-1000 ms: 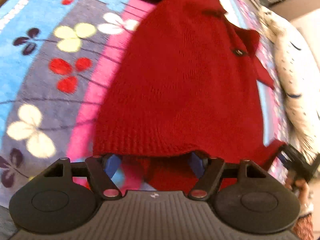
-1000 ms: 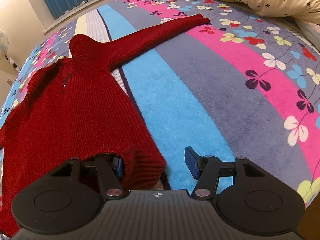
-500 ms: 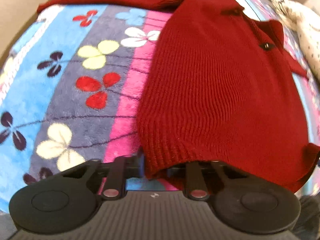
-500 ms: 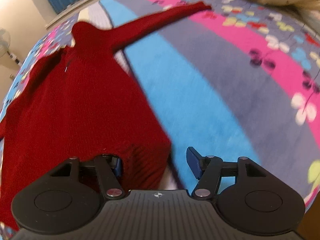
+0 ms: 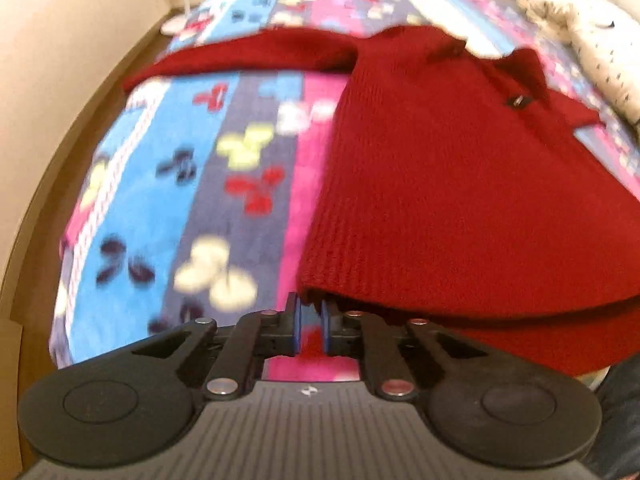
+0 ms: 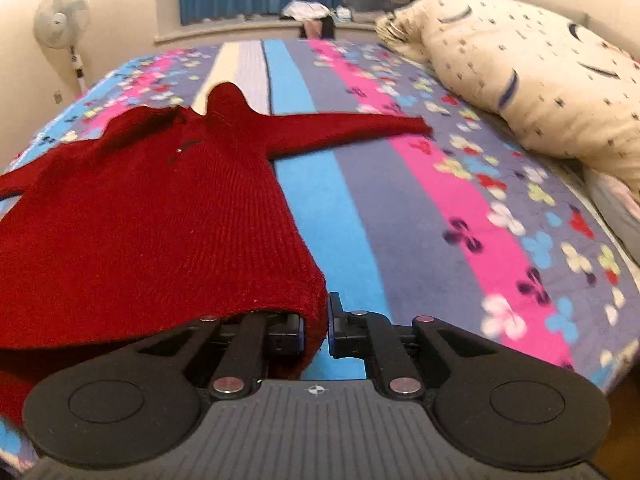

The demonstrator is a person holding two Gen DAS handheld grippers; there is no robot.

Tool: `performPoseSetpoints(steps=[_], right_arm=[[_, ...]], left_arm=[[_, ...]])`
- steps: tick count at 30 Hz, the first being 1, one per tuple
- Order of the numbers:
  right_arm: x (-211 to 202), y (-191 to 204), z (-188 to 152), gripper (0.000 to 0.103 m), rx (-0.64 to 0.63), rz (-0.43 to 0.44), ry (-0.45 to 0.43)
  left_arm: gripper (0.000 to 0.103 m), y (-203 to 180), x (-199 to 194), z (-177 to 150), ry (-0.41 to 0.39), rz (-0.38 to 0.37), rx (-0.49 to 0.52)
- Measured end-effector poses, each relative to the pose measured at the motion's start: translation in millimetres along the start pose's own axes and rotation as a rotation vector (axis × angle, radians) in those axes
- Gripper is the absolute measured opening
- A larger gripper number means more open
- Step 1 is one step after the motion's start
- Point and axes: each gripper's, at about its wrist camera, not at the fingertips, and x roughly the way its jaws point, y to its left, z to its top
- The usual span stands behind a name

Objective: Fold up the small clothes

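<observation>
Sweater: red knit sweater spread on the flowered bedspread, sleeves out.
Left gripper: just clenched on the sweater's hem corner.
Right gripper: just clenched, pinching the opposite hem corner.
Pillow: beyond the sweater's outstretched sleeve.

Ribbed knit sweater — fleecy blanket

The right gripper has just been closing, and its fingers now pinch the hem corner of the red knitted sweater. The sweater lies spread on the flowered striped bedspread, one sleeve stretched toward the star-print pillow. A standing fan is by the wall.
</observation>
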Motion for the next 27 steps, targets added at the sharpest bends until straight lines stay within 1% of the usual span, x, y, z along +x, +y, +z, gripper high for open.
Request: performPoseSetpoints(steps=[1,2,3,4,5,7,9,10,11,12,13,14,15,16,18,20,21,22,23,25,26,27], right_arm=[[9,-2,-9,0.010,0.020,-0.002,0.050],[22,-5,-18,0.010,0.036,-0.019,0.110],[33,-5,-27,0.010,0.034,-0.034,0.149],[39,-3,-31,0.010,0.031,-0.029,0.168],[43,1,-34,0.010,0.033,-0.027,0.172],[40,3,-30,0.010,0.038,-0.032,0.161],[38,2,-28,0.011,0.048,-0.025,0.155],[39,1,-26,0.012,0.054,-0.030,0.163],[40,-2,-25,0.014,0.068,-0.035,0.181],[40,-5,-32,0.017,0.092,-0.035,0.199],[38,-10,-34,0.032,0.121,-0.039,0.224],[34,-13,-37,0.047,0.142,-0.056,0.248],[26,-16,-38,0.052,0.160,-0.075,0.269],[14,-19,-39,0.056,0.176,-0.062,0.256],[-5,-23,-37,0.065,0.189,-0.001,0.200],[-17,-21,-29,0.076,0.177,0.025,0.127],[-17,-19,-24,0.079,0.166,0.034,0.089],[-12,-17,-19,0.083,0.158,0.041,0.069],[-3,-16,-15,0.084,0.158,0.050,0.065],[28,-16,-9,0.085,0.182,0.091,0.098],[47,-16,-8,0.085,0.206,0.091,0.140],[69,-16,-10,0.085,0.239,0.077,0.213]], left_arm=[[0.000,0,13,-11,0.037,0.080,0.015],[0.000,3,21,-20,0.057,0.122,0.025],[0.000,9,30,-27,0.086,0.145,0.008],[0.000,18,37,-32,0.112,0.128,-0.027],[0.000,24,38,-35,0.116,0.104,-0.044],[0.000,33,31,-34,0.091,0.077,-0.065],[0.008,39,23,-28,0.064,0.022,-0.103],[0.023,40,22,-23,0.057,0.000,-0.117],[0.046,39,20,-18,0.044,-0.011,-0.127],[0.057,35,17,-16,0.029,-0.016,-0.129],[0.075,29,21,-10,0.016,-0.015,-0.127],[0.085,26,23,-7,0.008,-0.015,-0.123],[0.085,19,21,-7,0.000,-0.024,-0.115],[0.085,12,23,-4,0.000,-0.039,-0.105],[0.085,3,33,0,0.021,-0.067,-0.092],[0.085,-7,49,4,0.045,-0.079,-0.074],[0.085,-11,58,5,0.060,-0.079,-0.067],[0.085,-14,70,6,0.085,-0.079,-0.062],[0.089,-16,79,7,0.111,-0.083,-0.062],[0.096,-23,87,9,0.131,-0.085,-0.046],[0.093,-28,87,9,0.136,-0.068,-0.028],[0.087,-33,86,9,0.132,-0.050,-0.001]])
